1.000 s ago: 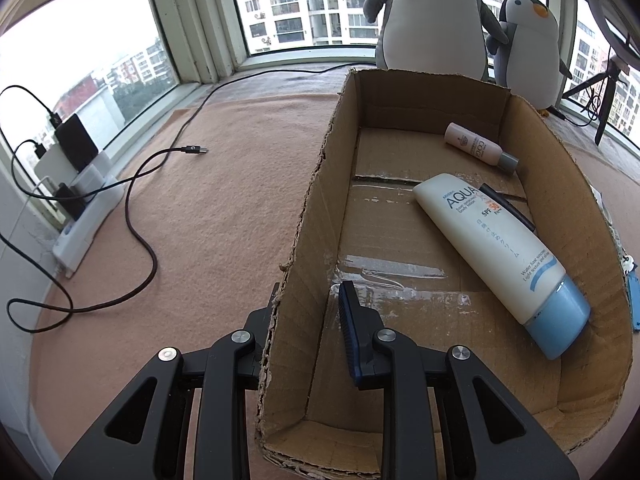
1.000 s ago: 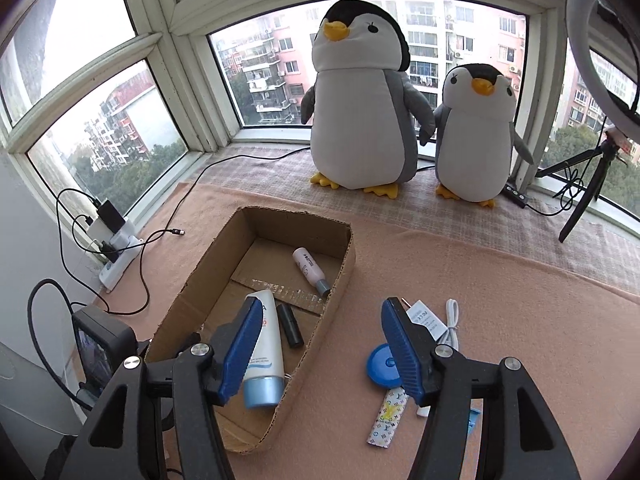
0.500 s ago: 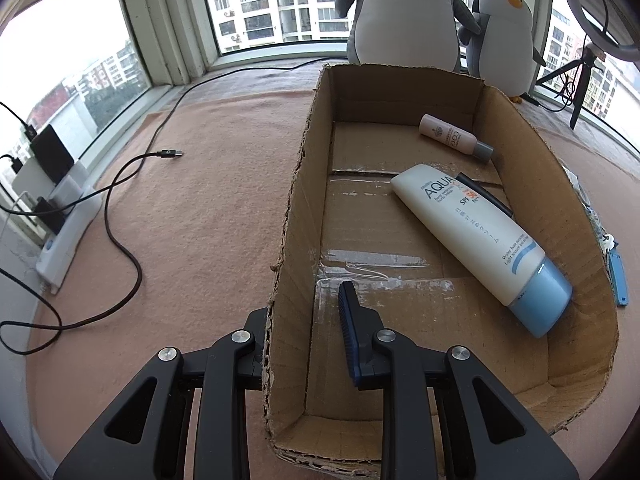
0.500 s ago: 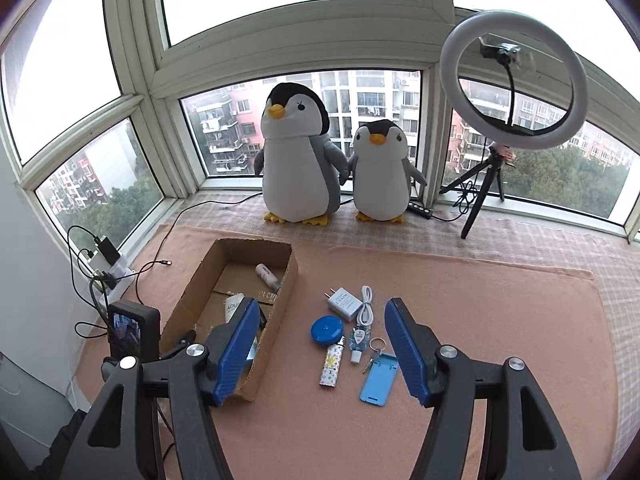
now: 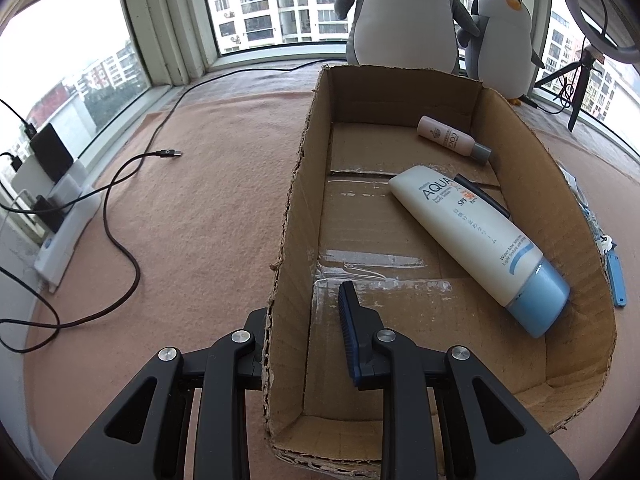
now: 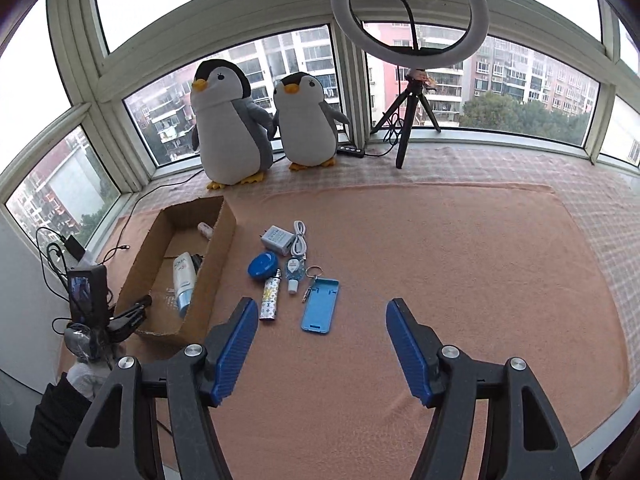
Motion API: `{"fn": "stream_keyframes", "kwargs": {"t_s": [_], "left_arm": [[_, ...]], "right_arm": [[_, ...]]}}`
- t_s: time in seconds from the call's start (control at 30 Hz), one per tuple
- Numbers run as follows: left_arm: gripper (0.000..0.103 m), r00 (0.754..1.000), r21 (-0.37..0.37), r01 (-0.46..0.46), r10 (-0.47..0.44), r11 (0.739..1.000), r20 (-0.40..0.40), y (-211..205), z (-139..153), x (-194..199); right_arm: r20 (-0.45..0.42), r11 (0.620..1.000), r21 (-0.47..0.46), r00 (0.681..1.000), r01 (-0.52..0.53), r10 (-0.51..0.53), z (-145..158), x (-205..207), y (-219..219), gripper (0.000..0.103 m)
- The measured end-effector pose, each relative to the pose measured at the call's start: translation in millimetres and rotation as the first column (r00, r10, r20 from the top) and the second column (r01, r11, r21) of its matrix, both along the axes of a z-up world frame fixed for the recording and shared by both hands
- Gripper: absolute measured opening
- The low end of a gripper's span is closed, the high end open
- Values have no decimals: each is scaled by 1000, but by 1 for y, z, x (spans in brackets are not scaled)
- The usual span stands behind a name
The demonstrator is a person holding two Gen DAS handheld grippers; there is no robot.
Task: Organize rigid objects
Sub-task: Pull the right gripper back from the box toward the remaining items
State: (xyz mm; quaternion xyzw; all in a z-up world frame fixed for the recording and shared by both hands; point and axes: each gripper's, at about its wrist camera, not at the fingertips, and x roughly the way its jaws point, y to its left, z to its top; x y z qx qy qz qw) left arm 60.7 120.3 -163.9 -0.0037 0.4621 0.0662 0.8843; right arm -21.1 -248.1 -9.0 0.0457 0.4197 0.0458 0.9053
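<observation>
A cardboard box [image 5: 296,208] [image 6: 224,236] lies on the pink mat. Inside are a white and blue lotion tube [image 5: 476,236] [image 6: 183,280], a small pink bottle [image 5: 452,140] and a thin black item [image 5: 480,196]. My left gripper [image 5: 304,320] straddles the box's left wall near its front corner, one finger outside and one inside; whether it pinches the wall I cannot tell. My right gripper [image 6: 320,344] is open and empty, high above the mat. Below it lie a blue phone stand [image 6: 320,310], a patterned lighter [image 6: 270,300], a blue round case [image 6: 262,265], a small bottle keychain [image 6: 295,274], a white charger [image 6: 277,239] and a white cable [image 6: 300,242].
Two plush penguins [image 6: 228,120] stand at the window. A ring light on a tripod [image 6: 412,80] stands beside them. A power strip with plugs [image 5: 56,216] and black cables [image 5: 132,176] lie left of the box. The mat's near edge is at the platform edge [image 6: 600,412].
The right gripper has risen and pulled back, so its view now takes in the whole mat. The left gripper stays on the box wall; the box has shifted slightly in its view.
</observation>
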Motion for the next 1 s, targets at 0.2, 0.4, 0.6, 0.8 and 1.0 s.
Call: {"fn": "stream_keyframes", "kwargs": {"t_s": [0.2,0.4,0.6,0.8,1.0], "left_arm": [[23,1000,6,-14,14,1000,-2,-1,0,0],[23,1000,9,-24,24,1000,-5,-1,0,1],[23,1000,-5,-30,30,1000,2,0,0,-1],[23,999,-35,-37,38,999,8,3,0,-1],[23,999,-50,-46,47,998,11,3,0,-1]], "right_arm": [[-61,1000,-14,998,-13,12,-46,37,-5,63],[-154,998,-44,987,-46,39,-96,70,13,63],[-224,994,-84,973,-71,50,-136,93,35,63],[-253,988,-125,966,-91,57,-156,107,48,63],[-266,981,-155,962,-113,69,-160,115,48,63]]}}
